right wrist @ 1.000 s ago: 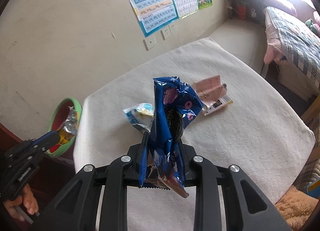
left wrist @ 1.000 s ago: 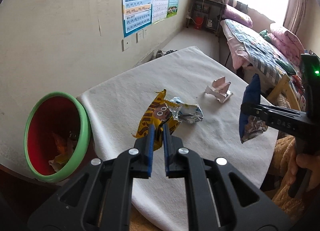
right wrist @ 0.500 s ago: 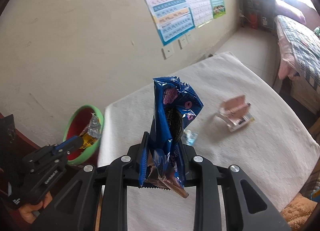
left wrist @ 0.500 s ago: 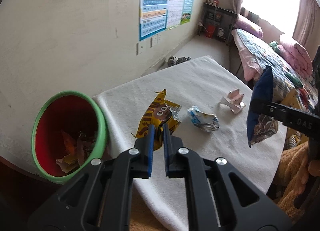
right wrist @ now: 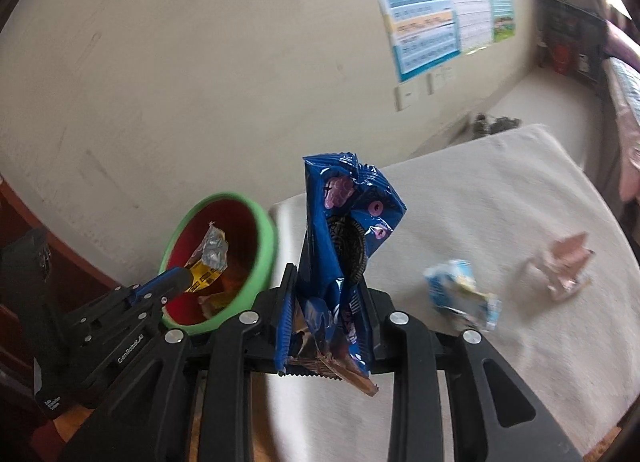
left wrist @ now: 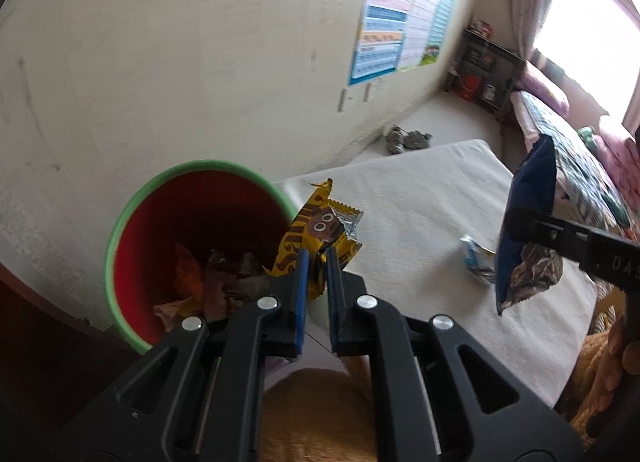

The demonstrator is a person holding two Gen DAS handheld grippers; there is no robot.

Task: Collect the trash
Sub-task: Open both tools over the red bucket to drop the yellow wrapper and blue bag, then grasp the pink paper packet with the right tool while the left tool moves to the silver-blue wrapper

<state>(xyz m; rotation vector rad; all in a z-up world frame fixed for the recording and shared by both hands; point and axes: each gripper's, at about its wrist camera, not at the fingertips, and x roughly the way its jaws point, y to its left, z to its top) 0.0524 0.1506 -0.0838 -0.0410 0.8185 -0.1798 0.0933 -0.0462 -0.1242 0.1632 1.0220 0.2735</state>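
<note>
Left wrist view: a yellow snack wrapper (left wrist: 316, 238) is pinched in the closed left gripper (left wrist: 316, 274) and held at the green rim of the red waste bin (left wrist: 120, 230), apparently for dropping; open room lies inside the bin.

Right wrist view: a blue cookie packet (right wrist: 344, 230) is clamped upright in the right gripper (right wrist: 326, 318), short of the bin. A small blue-white wrapper (right wrist: 460, 294) and a pink carton (right wrist: 564, 266) are left on the white-covered table (right wrist: 500, 190), well clear of its edges.
</note>
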